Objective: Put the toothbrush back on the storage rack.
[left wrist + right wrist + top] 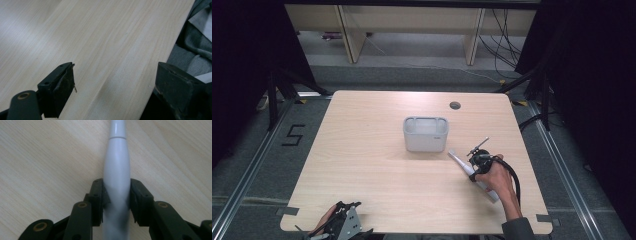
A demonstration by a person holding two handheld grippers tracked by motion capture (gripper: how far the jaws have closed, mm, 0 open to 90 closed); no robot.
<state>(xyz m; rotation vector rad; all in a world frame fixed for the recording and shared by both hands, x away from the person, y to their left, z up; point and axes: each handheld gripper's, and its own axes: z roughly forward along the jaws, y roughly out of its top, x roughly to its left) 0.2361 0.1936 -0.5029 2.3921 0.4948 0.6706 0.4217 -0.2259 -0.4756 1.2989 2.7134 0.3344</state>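
A white tapered tube (457, 159) lies slantwise on the right part of the wooden table (372, 170), its narrow end pointing towards a grey open-topped box (425, 142). My right gripper (477, 162) is shut on the tube. In the right gripper view both black jaws press the sides of the white tube (117, 162), and the right gripper (116, 188) holds it close above the wood. My left gripper (346, 212) rests at the table's front left edge. In its own view the left gripper (115, 80) is open, with bare wood between the jaws.
The grey box stands at the table's middle, a short way up and left of the tube's tip. A round cable hole (455, 105) sits near the far edge. Grey clothing (195, 50) shows past the table's front edge. Shelving and cables lie beyond the table.
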